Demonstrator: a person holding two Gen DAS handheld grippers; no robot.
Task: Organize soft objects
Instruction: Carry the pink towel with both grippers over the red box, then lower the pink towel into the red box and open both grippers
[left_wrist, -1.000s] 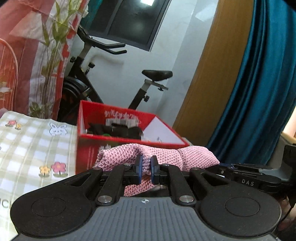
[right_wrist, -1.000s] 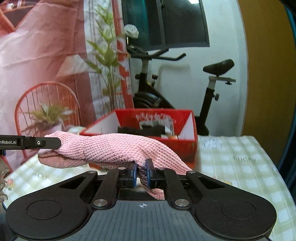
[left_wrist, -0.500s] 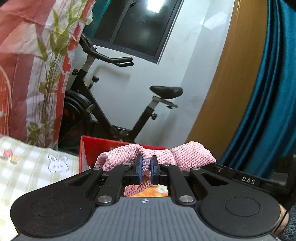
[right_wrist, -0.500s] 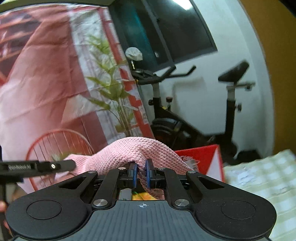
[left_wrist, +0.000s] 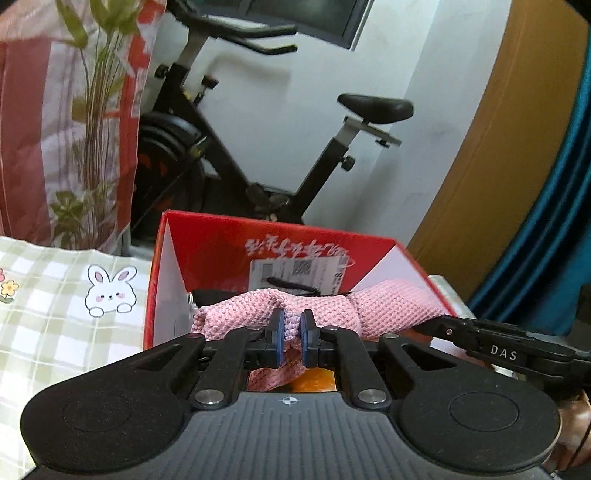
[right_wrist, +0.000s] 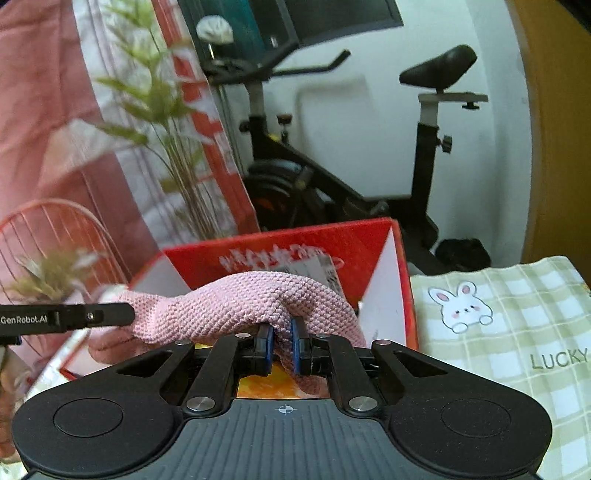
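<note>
A pink knitted cloth (left_wrist: 373, 308) hangs stretched between both grippers, over the open red cardboard box (left_wrist: 207, 247). My left gripper (left_wrist: 291, 334) is shut on one end of the cloth, blue pads pinching a fold. My right gripper (right_wrist: 282, 341) is shut on the other end of the pink cloth (right_wrist: 236, 302), above the same red box (right_wrist: 369, 243). The right gripper's finger (left_wrist: 491, 345) reaches in from the right of the left wrist view, and the left gripper's finger (right_wrist: 70, 317) enters from the left of the right wrist view. Dark items and something orange lie inside the box.
The box stands on a table with a green checked cloth (right_wrist: 517, 332) printed with rabbits (left_wrist: 110, 291). Behind it are an exercise bike (left_wrist: 229, 147), a tall plant (right_wrist: 177, 140), a red wire basket (right_wrist: 55, 229), a teal curtain (left_wrist: 546, 221) and a wooden door (left_wrist: 480, 155).
Both grippers carried the pink cloth forward from in front of the box to over its open top. The box now fills more of both views. The grips stayed shut.
</note>
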